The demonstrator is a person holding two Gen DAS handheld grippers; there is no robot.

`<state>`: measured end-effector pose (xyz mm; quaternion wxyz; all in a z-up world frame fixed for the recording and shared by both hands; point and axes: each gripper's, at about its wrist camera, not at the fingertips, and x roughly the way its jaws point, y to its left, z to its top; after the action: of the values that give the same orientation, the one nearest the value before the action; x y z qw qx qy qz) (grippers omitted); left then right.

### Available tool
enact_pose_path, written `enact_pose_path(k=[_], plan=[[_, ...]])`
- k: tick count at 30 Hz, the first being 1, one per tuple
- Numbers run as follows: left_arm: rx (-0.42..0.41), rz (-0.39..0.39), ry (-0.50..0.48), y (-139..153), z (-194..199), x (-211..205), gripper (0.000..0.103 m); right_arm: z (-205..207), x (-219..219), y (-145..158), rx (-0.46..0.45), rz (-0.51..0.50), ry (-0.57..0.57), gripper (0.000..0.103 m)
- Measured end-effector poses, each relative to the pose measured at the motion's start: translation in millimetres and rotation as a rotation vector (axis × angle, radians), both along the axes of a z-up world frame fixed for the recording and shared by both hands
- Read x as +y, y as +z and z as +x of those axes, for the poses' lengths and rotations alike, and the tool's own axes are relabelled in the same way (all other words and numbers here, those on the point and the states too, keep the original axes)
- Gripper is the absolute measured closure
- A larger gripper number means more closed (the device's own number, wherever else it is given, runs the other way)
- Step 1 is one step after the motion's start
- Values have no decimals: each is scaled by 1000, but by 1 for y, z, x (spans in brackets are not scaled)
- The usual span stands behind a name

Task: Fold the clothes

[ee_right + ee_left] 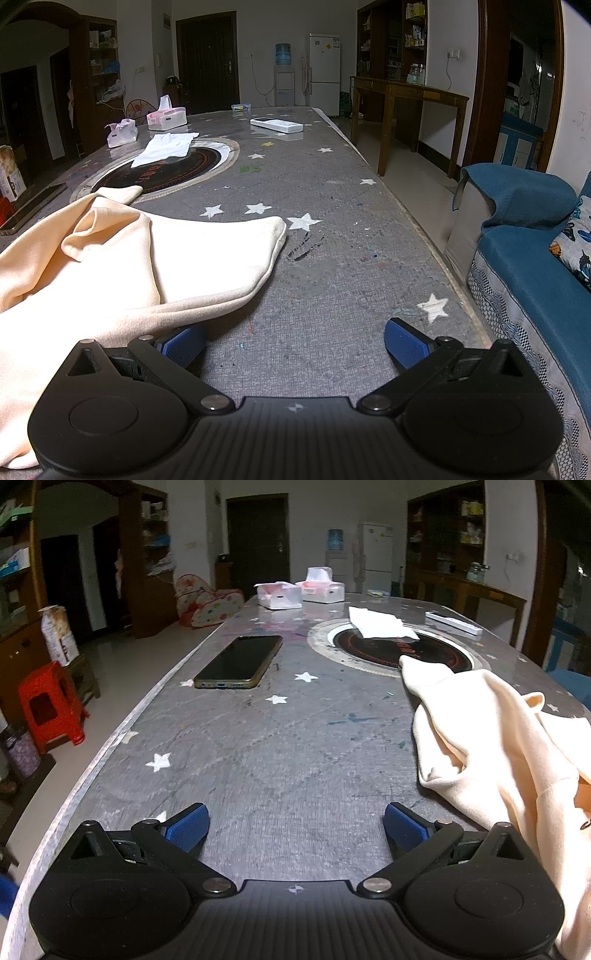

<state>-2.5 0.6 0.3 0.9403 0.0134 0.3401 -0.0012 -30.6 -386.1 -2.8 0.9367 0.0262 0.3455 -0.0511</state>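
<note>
A cream garment (495,746) lies crumpled on the grey star-patterned table (280,746), on the right of the left wrist view. My left gripper (297,829) is open and empty, low over bare table just left of the garment. In the right wrist view the same garment (122,266) spreads over the left side, one sleeve end reaching toward the middle. My right gripper (295,347) is open and empty; its left finger (184,345) sits at the garment's near edge, partly under a fold. The right finger is over bare table.
A black phone (240,661) lies at the table's left. A white tissue (380,626) rests on the round inset hob (399,650). Two tissue boxes (301,590) stand at the far end, a white remote (276,124) too. A blue sofa (535,251) flanks the right edge; a red stool (50,705) stands left.
</note>
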Motion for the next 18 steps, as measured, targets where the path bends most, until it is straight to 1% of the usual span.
enact_pose_path(k=[4, 7, 12, 18], plan=[[-21, -17, -23, 1, -8, 2, 0, 1, -1, 0, -4, 11, 0, 0], [-31, -19, -15, 0, -20, -1, 0, 1, -2, -1, -4, 13, 7, 0], [3, -16, 33, 3, -30, -16, 0, -2, -7, -1, 7, 13, 54, 0], [27, -28, 35, 5, -38, -21, 0, -19, 0, 3, 20, 4, 83, 0]])
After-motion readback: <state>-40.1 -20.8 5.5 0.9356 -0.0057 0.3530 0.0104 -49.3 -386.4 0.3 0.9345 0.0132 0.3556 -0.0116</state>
